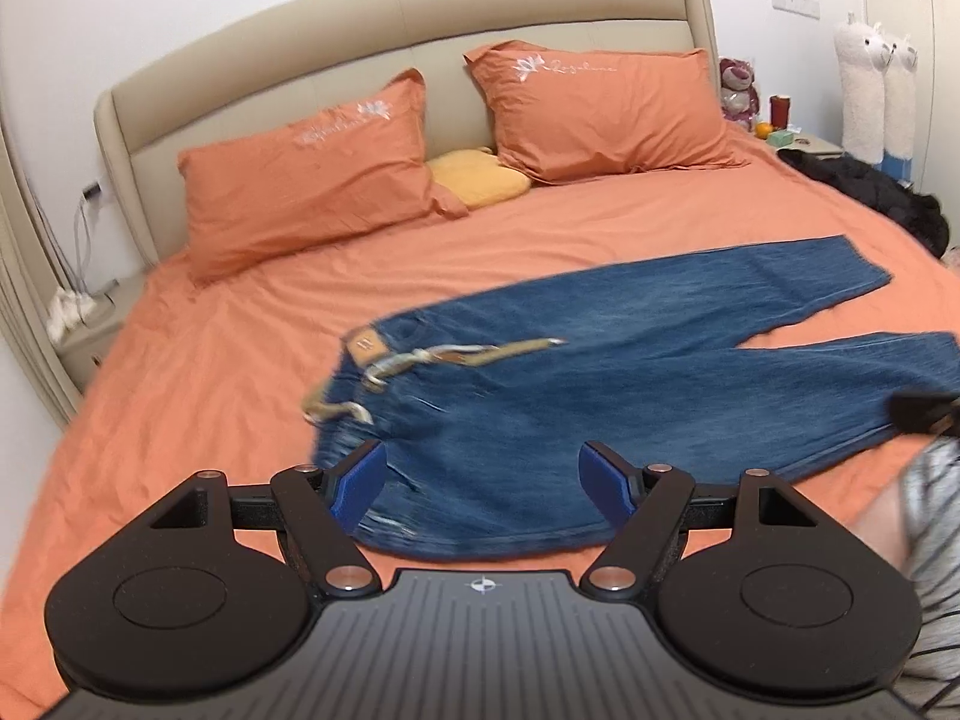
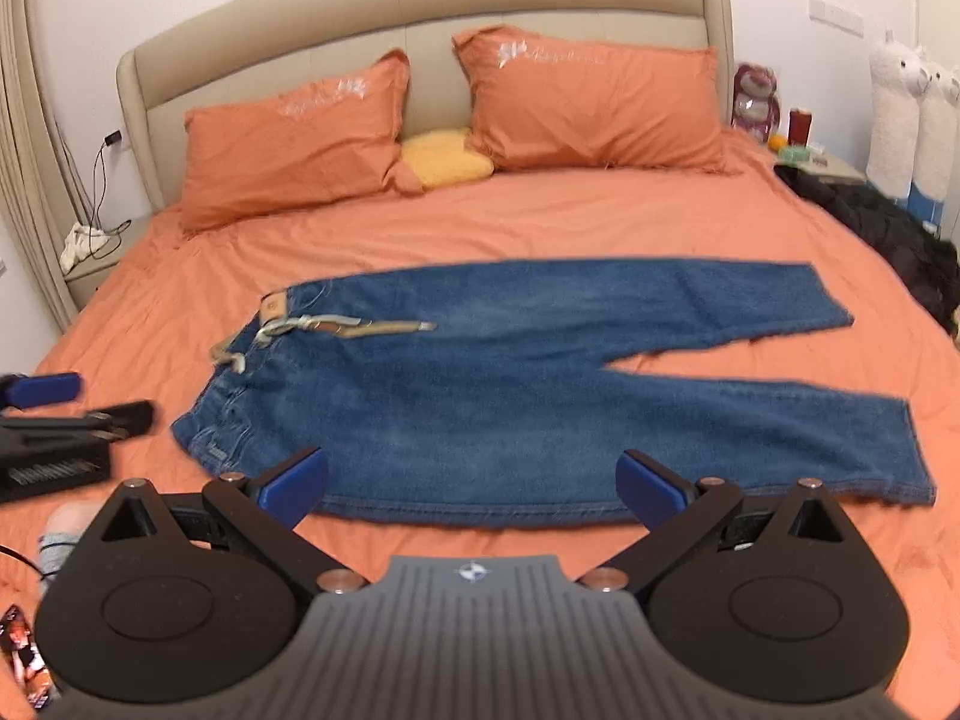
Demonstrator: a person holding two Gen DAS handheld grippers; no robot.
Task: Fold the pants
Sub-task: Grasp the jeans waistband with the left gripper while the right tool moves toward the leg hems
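Orange bed (image 2: 540,222), two pillows (image 2: 294,144) against the headboard. Jeans (image 2: 510,396) lie flat across it, unfolded, waist left, legs right, belt (image 2: 336,327) threaded. Left gripper (image 1: 480,486) and right gripper (image 2: 471,486) hover at the near edge, jaws wide apart, holding nothing.

Motion blur smears the jeans (image 1: 600,396) and their belt (image 1: 456,354); the leather patch's (image 2: 273,307) lettering cannot be read. The left view's right edge crops one leg hem, and the right claw (image 1: 924,411) shows only partly there.
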